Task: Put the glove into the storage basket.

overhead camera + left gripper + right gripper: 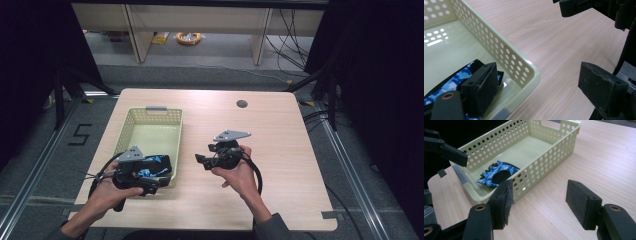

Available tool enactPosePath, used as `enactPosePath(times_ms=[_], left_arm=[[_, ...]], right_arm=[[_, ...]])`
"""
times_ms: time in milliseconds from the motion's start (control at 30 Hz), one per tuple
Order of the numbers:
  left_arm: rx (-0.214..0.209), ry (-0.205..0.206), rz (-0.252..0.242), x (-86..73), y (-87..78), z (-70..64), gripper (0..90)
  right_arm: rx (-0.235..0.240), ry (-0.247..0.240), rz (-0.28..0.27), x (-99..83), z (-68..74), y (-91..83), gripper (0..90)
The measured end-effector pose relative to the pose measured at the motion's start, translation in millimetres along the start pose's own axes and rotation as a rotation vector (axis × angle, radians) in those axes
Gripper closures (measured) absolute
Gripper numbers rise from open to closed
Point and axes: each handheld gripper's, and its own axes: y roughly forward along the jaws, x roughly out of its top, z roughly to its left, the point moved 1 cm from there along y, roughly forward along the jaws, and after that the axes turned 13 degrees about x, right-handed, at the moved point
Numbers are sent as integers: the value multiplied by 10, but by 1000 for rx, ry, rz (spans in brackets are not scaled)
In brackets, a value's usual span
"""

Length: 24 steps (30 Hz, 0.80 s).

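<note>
Blue camouflage glove (496, 173) already inside green basket (554, 157), just beneath left gripper (544, 82), jaws wide, holding nothing. Right gripper (539, 205) wide, empty, beside basket. Placing apparently done; withdrawal left.

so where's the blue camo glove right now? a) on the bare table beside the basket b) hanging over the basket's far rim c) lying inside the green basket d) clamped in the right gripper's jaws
c: the blue camo glove lies on the floor of the green basket near its close end, and the right gripper stands open over the wooden table with nothing between its jaws.
</note>
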Motion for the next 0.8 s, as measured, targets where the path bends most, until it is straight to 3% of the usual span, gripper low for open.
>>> enactPosePath(times_ms=[33,300,333,467,500,533,567,733,800], left_arm=[[-5,-1,0,-1,7,-17,154],[-30,0,-10,-13,35,-117,154],[-31,-2,-15,-20,42,-138,154],[-45,-6,-12,-31,53,-179,154],[-49,16,-18,-32,55,-183,154],[-34,23,-20,-36,55,-195,154],[-28,30,-24,-41,57,-203,154],[-39,31,-27,-68,66,-229,154],[-39,22,-38,-85,75,-257,154]], right_arm=[[-4,20,1,-18,6,-33,393],[-5,32,-21,-150,-23,-178,380],[-1,15,-22,-174,-27,-190,377],[0,25,-29,-238,-6,-243,374],[-7,1,-29,-249,-15,-260,374],[-13,32,-23,-268,9,-282,372],[-11,2,-29,-283,-8,-277,370],[-6,28,-34,-353,33,-312,359],[-7,4,-33,-358,22,-331,357]])
